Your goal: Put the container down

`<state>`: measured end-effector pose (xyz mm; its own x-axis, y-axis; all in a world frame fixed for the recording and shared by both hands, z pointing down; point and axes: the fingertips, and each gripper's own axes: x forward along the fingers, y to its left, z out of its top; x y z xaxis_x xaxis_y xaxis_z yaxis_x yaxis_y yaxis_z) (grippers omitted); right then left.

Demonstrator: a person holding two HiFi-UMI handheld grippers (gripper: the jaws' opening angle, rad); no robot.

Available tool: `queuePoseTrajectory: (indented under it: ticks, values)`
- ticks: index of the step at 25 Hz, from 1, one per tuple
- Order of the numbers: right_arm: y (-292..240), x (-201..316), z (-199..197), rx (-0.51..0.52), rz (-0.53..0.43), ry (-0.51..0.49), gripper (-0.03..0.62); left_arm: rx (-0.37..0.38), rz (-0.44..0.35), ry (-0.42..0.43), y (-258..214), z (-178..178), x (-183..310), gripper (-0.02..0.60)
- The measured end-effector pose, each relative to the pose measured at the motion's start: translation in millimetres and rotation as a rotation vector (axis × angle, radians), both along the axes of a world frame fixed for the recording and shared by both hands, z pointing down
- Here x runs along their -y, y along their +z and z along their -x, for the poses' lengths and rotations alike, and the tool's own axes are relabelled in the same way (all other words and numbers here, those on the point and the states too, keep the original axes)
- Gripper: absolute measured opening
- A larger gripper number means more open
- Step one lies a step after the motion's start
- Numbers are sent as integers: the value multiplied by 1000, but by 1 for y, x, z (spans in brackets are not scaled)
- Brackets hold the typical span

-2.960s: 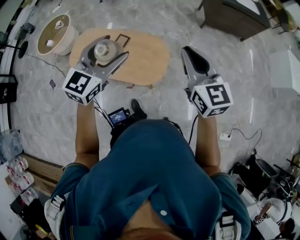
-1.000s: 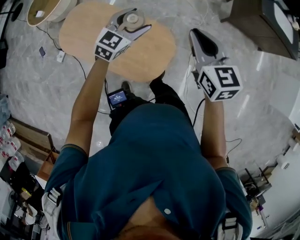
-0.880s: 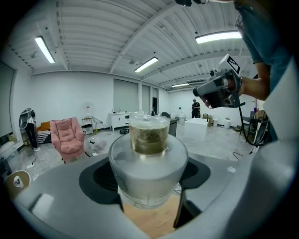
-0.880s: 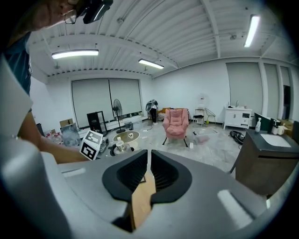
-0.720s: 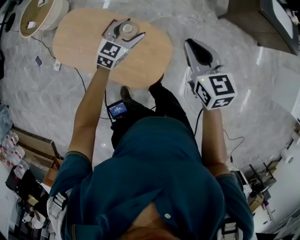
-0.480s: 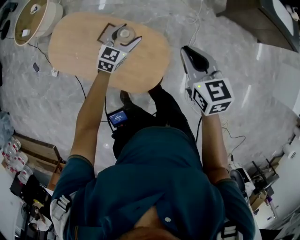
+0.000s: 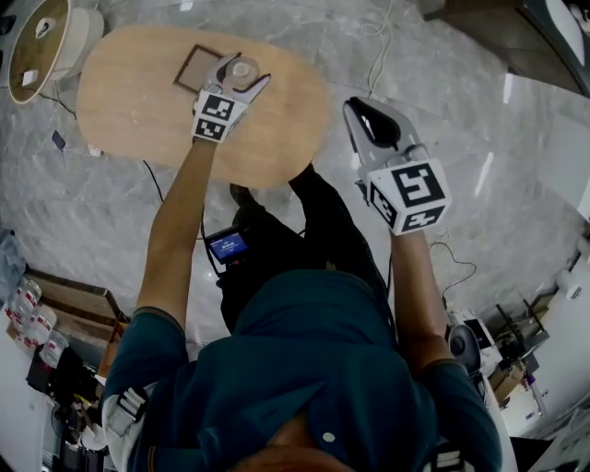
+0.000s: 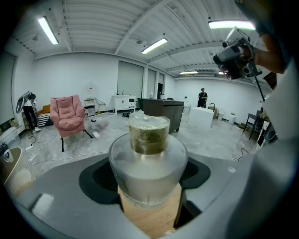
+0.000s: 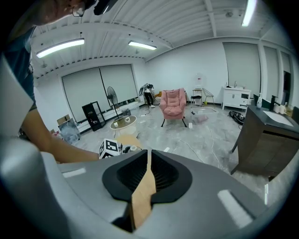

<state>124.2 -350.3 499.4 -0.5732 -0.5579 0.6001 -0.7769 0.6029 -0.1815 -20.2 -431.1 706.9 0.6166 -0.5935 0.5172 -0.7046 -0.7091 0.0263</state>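
Note:
My left gripper (image 7: 240,74) is shut on the container (image 7: 244,67), a clear round tub with a narrower top part that holds something yellowish. It is held upright over the far side of the oval wooden table (image 7: 129,111), just right of a dark square frame (image 7: 195,69). In the left gripper view the container (image 8: 148,158) fills the space between the jaws, with the table's wood (image 8: 149,214) showing under it. I cannot tell whether it touches the wood. My right gripper (image 7: 361,112) is shut and empty, off the table's right end above the floor.
A low round table (image 7: 41,46) with small items stands at the far left. A dark cabinet (image 7: 544,28) is at the far right. Cables lie on the marble floor (image 7: 461,138). A pink armchair (image 8: 67,119) and a distant person (image 8: 202,97) show in the left gripper view.
My left gripper has gone farther out and lower over the table with the container, ending beside the square frame. The right gripper has stayed shut and drifted slightly left.

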Motion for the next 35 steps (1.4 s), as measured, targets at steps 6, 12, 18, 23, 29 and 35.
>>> queuePoseTrajectory:
  ticks: [6,12,18,23,29,35]
  values:
    - [28,0,-1,-7,36,-6,14,34,45,-3,52,1,-3,334]
    - [54,-1,-3,-21,71,-28,14,56,86,-6,97,-3,-7,334]
    - [82,-5,-7,-38,104,-45,14,69,112,-27,138,-5,-7,334]
    - [107,-11,-10,-47,135,-56,14,81,138,-44,172,-7,-7,334]
    - [130,-17,-13,-52,171,-55,14,92,162,-54,201,-8,-11,334]
    - [136,-16,-8,-53,181,-55,14,88,180,-72,215,-5,-11,334]
